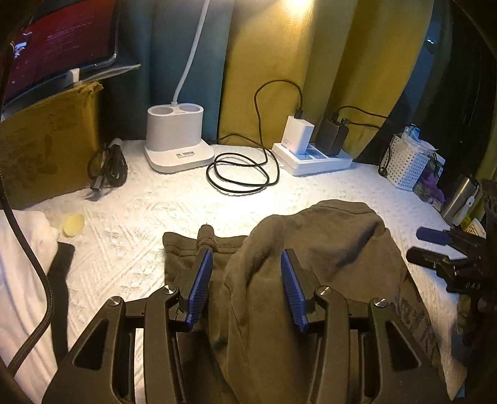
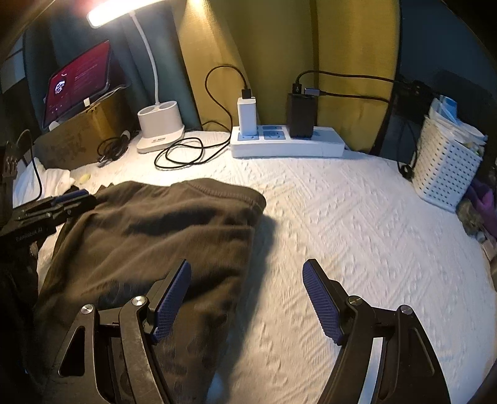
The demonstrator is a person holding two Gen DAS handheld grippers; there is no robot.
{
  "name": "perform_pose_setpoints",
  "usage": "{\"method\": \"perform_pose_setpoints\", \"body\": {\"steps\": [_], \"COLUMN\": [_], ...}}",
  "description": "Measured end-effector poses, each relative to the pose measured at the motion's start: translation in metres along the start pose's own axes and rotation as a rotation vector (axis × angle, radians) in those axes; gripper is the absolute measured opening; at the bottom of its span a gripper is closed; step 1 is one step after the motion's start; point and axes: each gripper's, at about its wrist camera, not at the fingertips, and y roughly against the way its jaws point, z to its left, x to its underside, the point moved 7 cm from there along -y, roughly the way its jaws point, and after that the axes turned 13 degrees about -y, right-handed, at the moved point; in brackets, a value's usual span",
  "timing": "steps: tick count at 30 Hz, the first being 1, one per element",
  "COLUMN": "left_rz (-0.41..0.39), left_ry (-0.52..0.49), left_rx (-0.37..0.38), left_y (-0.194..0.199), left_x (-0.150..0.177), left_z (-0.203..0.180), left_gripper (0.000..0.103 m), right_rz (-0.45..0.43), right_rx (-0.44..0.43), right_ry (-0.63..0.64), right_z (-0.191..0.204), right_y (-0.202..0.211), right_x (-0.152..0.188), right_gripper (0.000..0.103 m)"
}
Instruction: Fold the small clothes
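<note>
Clearly the two views split the scene between them. From the left wrist, the left gripper (image 1: pixel 247 264) hangs over the olive-brown garment (image 1: pixel 310 279); a raised hump of cloth stands between its blue pads (image 1: pixel 202 279), but the pads stand apart and whether they press on the cloth I cannot tell. Only this view shows white folded cloth (image 1: pixel 21 248) at the left edge of the white textured cover (image 1: pixel 139 223), a small yellow disc (image 1: pixel 74 225) just beside it, and a metal cup (image 1: pixel 459 199) at the right edge. The right gripper (image 1: pixel 435 245) enters from the right.

From the right wrist, the right gripper (image 2: pixel 247 273) has its jaws released wide, one finger over the garment's (image 2: pixel 155 233) right edge, the other over bare cover (image 2: pixel 341 217). This view alone shows the lit lamp head (image 2: pixel 118 9).

Along the far edge stand a white lamp base (image 1: pixel 178 136), a coiled black cable (image 1: pixel 242 174), a white power strip (image 1: pixel 313 158) with chargers plugged in, and a white perforated basket (image 1: pixel 403 164) at the far right corner. At the far left corner a tablet (image 2: pixel 77 80) with a red screen rests on a cardboard box (image 1: pixel 46 143). Yellow and teal curtains (image 1: pixel 310 62) hang behind.
</note>
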Motion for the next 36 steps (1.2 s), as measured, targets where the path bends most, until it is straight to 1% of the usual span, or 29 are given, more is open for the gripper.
{"method": "perform_pose_setpoints", "body": {"steps": [3, 6, 7, 9, 11, 14, 18, 20, 25, 27, 29, 31, 32, 33, 36], "left_rz": [0.009, 0.027, 0.029, 0.031, 0.033, 0.042, 0.039, 0.043, 0.064, 0.075, 0.081, 0.077, 0.067, 0.060, 0.025], "left_ry": [0.006, 0.028, 0.035, 0.040, 0.045, 0.056, 0.064, 0.068, 0.097, 0.111, 0.120, 0.121, 0.120, 0.119, 0.107], "left_rx": [-0.006, -0.033, -0.036, -0.037, -0.035, -0.025, -0.015, -0.008, -0.004, 0.001, 0.007, 0.008, 0.009, 0.010, 0.027], "left_y": [-0.006, -0.011, -0.012, -0.013, -0.014, -0.017, -0.016, -0.016, -0.019, -0.021, -0.021, -0.020, -0.018, -0.017, -0.011], "left_x": [0.002, 0.005, 0.005, 0.006, 0.006, 0.008, 0.007, 0.008, 0.010, 0.012, 0.013, 0.012, 0.012, 0.011, 0.008], "left_z": [0.002, 0.008, 0.009, 0.011, 0.012, 0.013, 0.014, 0.014, 0.018, 0.020, 0.021, 0.020, 0.020, 0.019, 0.015], "left_gripper": [0.045, 0.045, 0.045, 0.045, 0.045, 0.045, 0.045, 0.045, 0.045, 0.045, 0.045, 0.045, 0.045, 0.045, 0.045], "right_rz": [0.013, 0.022, 0.023, 0.018, 0.017, 0.040, 0.052, 0.071, 0.102, 0.111, 0.125, 0.112, 0.102, 0.097, 0.067], "right_rx": [-0.010, -0.029, -0.024, -0.011, -0.017, -0.008, -0.045, -0.083, -0.095, -0.099, -0.115, -0.122, -0.127, -0.134, -0.135], "right_ry": [-0.017, -0.048, -0.059, -0.071, -0.088, -0.124, -0.155, -0.189, -0.198, -0.194, -0.187, -0.168, -0.157, -0.147, -0.099], "right_z": [-0.002, -0.003, -0.004, -0.005, -0.006, -0.010, -0.012, -0.012, -0.009, -0.006, -0.002, 0.003, 0.006, 0.009, 0.018], "right_y": [-0.010, -0.018, -0.021, -0.024, -0.030, -0.042, -0.053, -0.058, -0.068, -0.072, -0.076, -0.077, -0.076, -0.075, -0.071], "right_x": [-0.007, -0.015, -0.018, -0.022, -0.026, -0.031, -0.040, -0.043, -0.042, -0.040, -0.038, -0.039, -0.041, -0.043, -0.053], "right_gripper": [0.076, 0.076, 0.076, 0.076, 0.076, 0.076, 0.076, 0.076, 0.075, 0.063, 0.046, 0.036, 0.026, 0.022, 0.017]}}
